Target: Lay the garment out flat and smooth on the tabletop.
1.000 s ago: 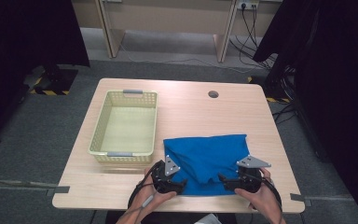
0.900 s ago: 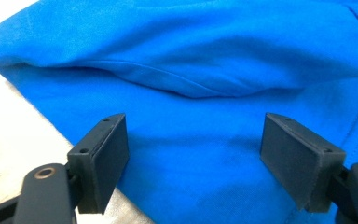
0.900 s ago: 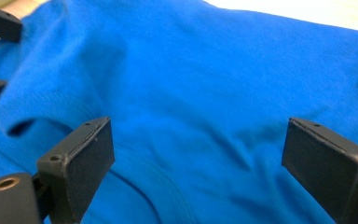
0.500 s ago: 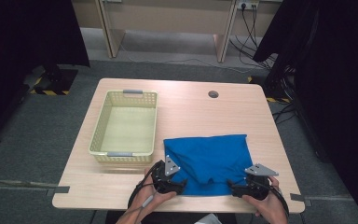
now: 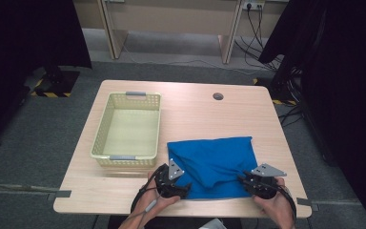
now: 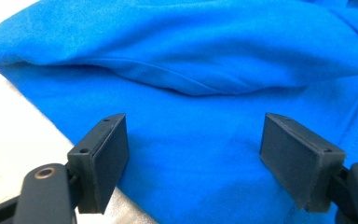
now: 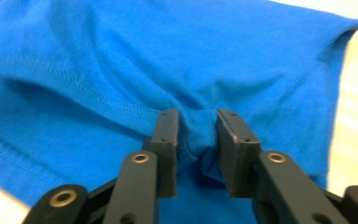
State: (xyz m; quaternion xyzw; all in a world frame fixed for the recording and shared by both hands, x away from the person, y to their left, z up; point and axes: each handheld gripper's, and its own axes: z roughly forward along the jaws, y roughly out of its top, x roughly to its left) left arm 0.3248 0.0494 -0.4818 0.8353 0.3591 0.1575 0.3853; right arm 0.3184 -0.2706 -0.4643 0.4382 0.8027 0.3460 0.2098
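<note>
Right hand-held gripper [image 7: 196, 140] jaws just closed, pinching blue cloth [image 5: 214, 160], left hand-held gripper [image 6: 196, 154] spread apart over it

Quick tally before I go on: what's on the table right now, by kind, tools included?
Blue cloth: 1, lying at the near edge of the table, a fold pinched in the right tool
Yellow basket: 1, nothing in it
Tools: 2, the left tool open over the cloth
Total: 4
</note>
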